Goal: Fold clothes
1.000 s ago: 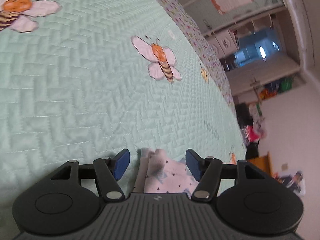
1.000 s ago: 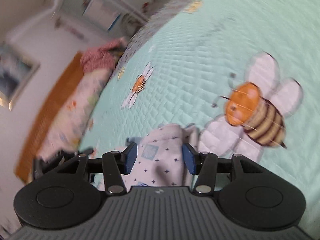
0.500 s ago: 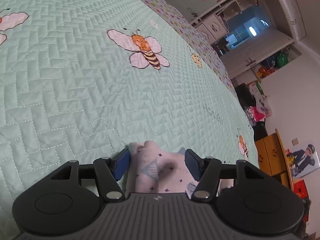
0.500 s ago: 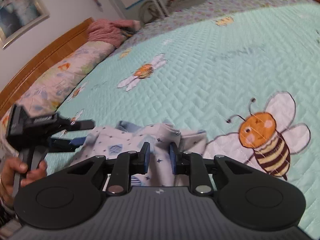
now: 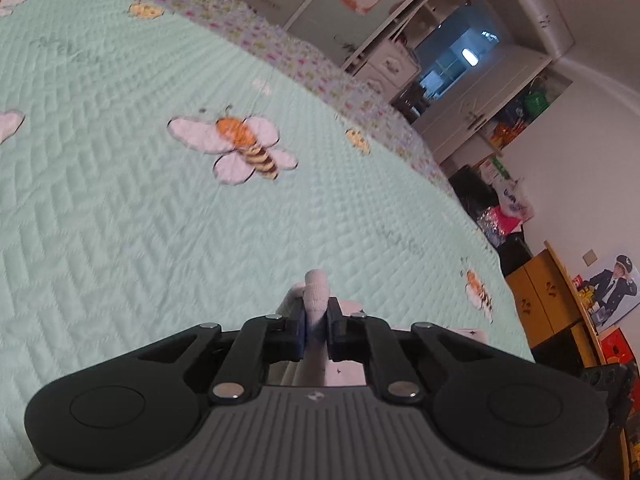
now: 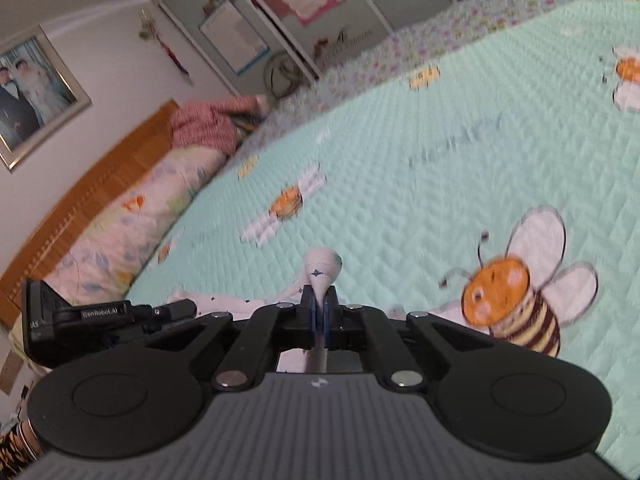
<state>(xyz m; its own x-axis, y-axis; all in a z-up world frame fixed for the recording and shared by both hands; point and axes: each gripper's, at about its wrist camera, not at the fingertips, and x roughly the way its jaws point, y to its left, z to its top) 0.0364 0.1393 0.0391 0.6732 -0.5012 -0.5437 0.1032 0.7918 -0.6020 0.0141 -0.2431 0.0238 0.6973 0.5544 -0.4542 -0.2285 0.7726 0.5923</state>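
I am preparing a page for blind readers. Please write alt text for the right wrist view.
The right tool pinches a fold of pale printed garment above a mint green quilt stitched with bees. The left tool shows at the left edge, beside more of the cloth; a wooden headboard and wardrobe doors stand behind.

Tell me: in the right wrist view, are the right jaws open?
No, the right gripper is shut on a pinch of the garment.
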